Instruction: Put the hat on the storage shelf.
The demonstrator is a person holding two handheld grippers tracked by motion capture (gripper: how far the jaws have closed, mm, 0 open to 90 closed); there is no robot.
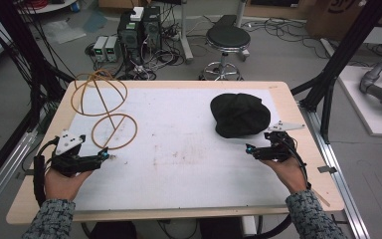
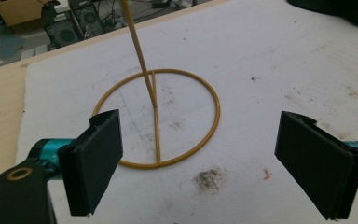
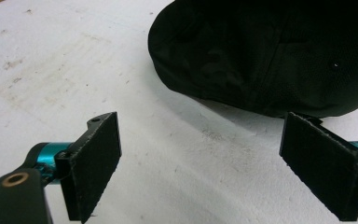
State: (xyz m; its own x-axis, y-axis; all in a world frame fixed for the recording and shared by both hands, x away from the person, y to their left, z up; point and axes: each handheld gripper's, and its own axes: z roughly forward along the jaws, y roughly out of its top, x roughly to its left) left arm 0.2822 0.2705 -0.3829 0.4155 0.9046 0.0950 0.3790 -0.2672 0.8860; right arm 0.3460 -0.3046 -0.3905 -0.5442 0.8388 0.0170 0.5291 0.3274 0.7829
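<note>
A: While both hands rested at the lower edge of the high view, the left gripper (image 1: pixel 104 156) sat at lower left and the right gripper (image 1: pixel 251 150) at lower right, both over the white mat (image 1: pixel 189 149) on the bench (image 1: pixel 35 199).

B: Fingers?

A: Left gripper's own view (image 2: pixel 200 168): fingers (image 2: pixel 95 161) spread wide, nothing between them. Right gripper's own view (image 3: pixel 205 168): same, fingers (image 3: pixel 93 163) wide apart, empty.

B: What was on the mat?

A: Yellow wire stand (image 1: pixel 110 122) at upper left of the high view: flat ring base on the mat, a rod rising from it, a wire globe on top. In the left gripper view the ring base (image 2: pixel 158 119) lay at frame centre, just ahead of the fingers, not touching them.

B: And on the right?

A: Black cap (image 1: pixel 239 114) at upper right of the mat. In the right gripper view it took up the upper right of the frame (image 3: pixel 270 51), its edge near the right-hand finger; contact couldn't be told.

B: Background?

A: Black stool (image 1: pixel 227 40) and computer boxes (image 1: pixel 139 30) on the floor beyond the bench, top centre.
</note>
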